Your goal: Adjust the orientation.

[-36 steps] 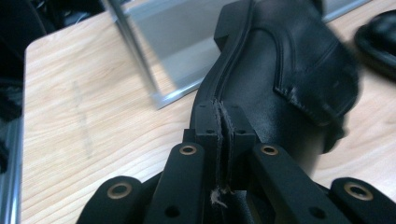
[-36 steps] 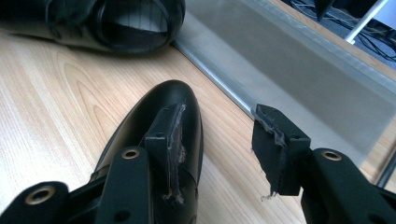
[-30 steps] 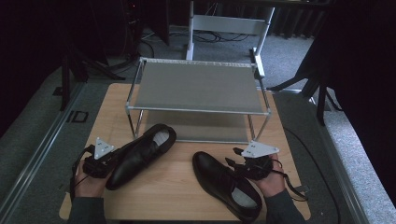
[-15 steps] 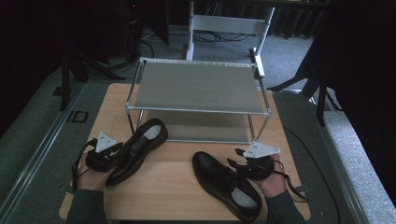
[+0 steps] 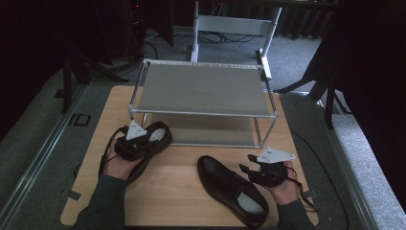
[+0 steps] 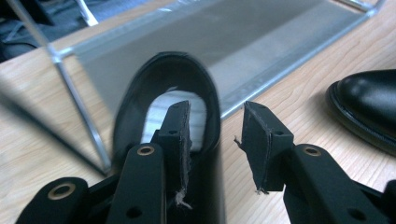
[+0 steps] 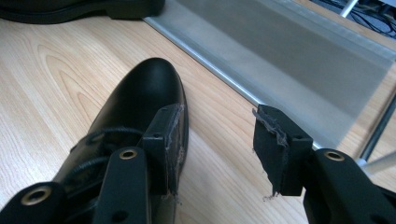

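Note:
Two black leather dress shoes lie on the wooden table (image 5: pixel 177 191) in front of a two-shelf metal rack (image 5: pixel 203 88). The left shoe (image 5: pixel 160 134) points its heel opening at the rack's lower shelf. My left gripper (image 5: pixel 146 141) is open at that shoe's heel; in the left gripper view (image 6: pixel 217 135) one jaw sits inside the shoe (image 6: pixel 173 79) over the white insole and the other outside its side wall. The right shoe (image 5: pixel 230 187) lies diagonally with its toe up-left. My right gripper (image 5: pixel 245 168) stands open beside it, its left jaw over the laces (image 7: pixel 217 140).
The rack's lower shelf (image 5: pixel 210 129) is bare, and its thin leg (image 6: pixel 84 116) rises just left of the left shoe. A white frame (image 5: pixel 234 24) stands on the floor behind the table. Grey carpet surrounds the table.
My left gripper has moved forward and right onto the heel of the left shoe. The right gripper and right shoe have stayed put.

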